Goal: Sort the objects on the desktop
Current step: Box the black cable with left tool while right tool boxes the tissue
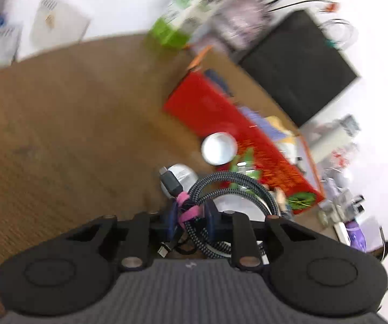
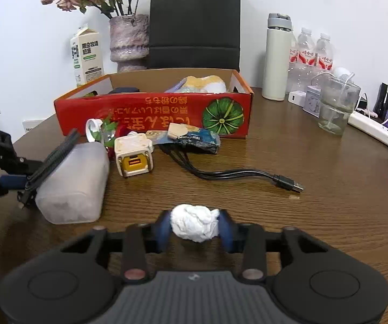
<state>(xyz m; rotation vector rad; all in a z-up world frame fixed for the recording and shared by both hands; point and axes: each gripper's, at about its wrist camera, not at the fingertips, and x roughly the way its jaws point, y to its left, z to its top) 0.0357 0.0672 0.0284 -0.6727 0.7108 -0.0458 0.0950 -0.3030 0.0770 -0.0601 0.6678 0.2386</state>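
Observation:
My left gripper (image 1: 191,217) is shut on a coiled braided cable (image 1: 231,186) tied with a pink strap, held above the brown table beside a frosted plastic container (image 2: 72,181). In the right wrist view the left gripper (image 2: 10,178) shows at the left edge with the cable coil (image 2: 53,159). My right gripper (image 2: 195,226) is shut on a crumpled white paper ball (image 2: 194,222), low over the table. A red cardboard box (image 2: 153,113) with items inside stands ahead; it also shows in the left wrist view (image 1: 221,118).
A white-yellow charger (image 2: 133,156), a blue snack wrapper (image 2: 196,137) and a black multi-head USB cable (image 2: 237,174) lie before the box. A milk carton (image 2: 87,56), vase (image 2: 129,41), black bag (image 2: 194,24), thermos (image 2: 277,56), water bottles (image 2: 312,51), glass (image 2: 334,108) and power strip (image 2: 372,129) stand behind and right.

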